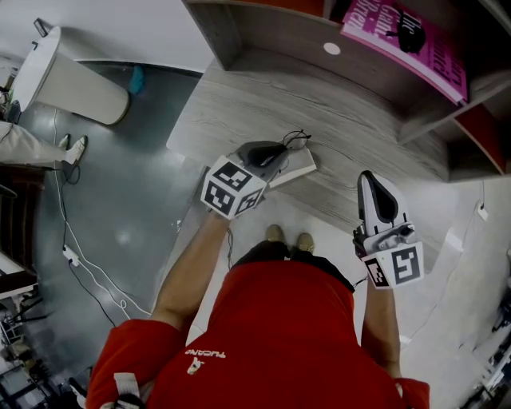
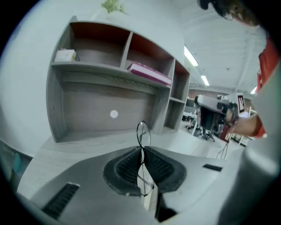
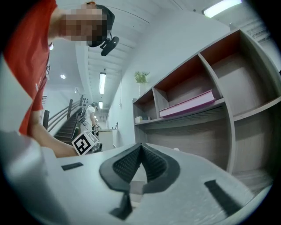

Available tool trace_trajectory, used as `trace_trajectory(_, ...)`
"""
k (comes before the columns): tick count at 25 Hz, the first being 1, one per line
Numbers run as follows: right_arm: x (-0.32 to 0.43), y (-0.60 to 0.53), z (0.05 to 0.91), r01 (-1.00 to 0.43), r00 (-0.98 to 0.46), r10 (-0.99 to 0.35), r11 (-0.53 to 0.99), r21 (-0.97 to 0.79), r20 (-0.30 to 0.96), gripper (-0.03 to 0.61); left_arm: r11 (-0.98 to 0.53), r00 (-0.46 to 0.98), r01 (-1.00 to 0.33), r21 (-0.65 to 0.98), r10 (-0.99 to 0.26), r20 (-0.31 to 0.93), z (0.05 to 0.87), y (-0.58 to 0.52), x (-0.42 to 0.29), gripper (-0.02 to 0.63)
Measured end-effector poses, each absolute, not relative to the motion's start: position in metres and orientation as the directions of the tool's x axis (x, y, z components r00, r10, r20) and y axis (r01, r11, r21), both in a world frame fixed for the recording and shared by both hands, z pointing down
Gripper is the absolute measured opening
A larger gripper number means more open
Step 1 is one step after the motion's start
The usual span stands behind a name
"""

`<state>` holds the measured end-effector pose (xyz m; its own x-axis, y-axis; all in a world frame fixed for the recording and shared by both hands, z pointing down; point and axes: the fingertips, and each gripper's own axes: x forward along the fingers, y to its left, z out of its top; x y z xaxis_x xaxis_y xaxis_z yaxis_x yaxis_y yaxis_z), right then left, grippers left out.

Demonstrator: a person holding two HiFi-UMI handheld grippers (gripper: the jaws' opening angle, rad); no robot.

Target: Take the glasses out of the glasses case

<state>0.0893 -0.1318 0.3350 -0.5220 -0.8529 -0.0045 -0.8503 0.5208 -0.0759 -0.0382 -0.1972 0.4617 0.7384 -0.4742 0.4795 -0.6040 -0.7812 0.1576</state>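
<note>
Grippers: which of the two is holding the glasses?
The left gripper: wire glasses are pinched between its fingers; the right gripper is shut on nothing.

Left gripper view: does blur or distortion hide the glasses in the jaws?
Left gripper view: fisheye bows the shelf and darkens the corners, but the glasses read sharp in the left gripper. Head view: even light, the glasses just a thin wire. Right gripper view: ceiling lamp glares at top.

Thin wire glasses [image 2: 143,134] upright btwn fingers [image 2: 164,167]
</note>
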Motion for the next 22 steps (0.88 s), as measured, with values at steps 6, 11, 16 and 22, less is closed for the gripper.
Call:
trace_trajectory(6, 0.072, -0.125, 0.32, -0.825, -0.56, -0.828, 0.561, -0.073, -0.038, 0.005, -0.76, 0.778, -0.622, 0.187, -0.574, 0.255, 0.393, -0.184, -0.04, 0.026)
trace_trajectory(11, 0.061, -0.114, 0.305, -0.803, -0.587, -0.806, 0.592, -0.072, -0.071, 0.005, -0.747, 0.774, -0.627, 0.22, -0.63, 0.063, 0.341, -0.169, -0.046, 0.026)
trace_trajectory(16, 0.05, -0.1, 0.296, -0.778, -0.617, -0.781, 0.624, -0.074, -0.094, 0.005, -0.727, 0.734, -0.655, 0.205, -0.677, -0.056, 0.301, -0.146, -0.049, 0.026)
trace_trajectory(22, 0.038, -0.084, 0.287, -0.758, -0.64, -0.759, 0.65, -0.062, -0.12, 0.005, -0.723, 0.705, -0.665, 0.186, -0.69, -0.165, 0.273, -0.118, -0.053, 0.026)
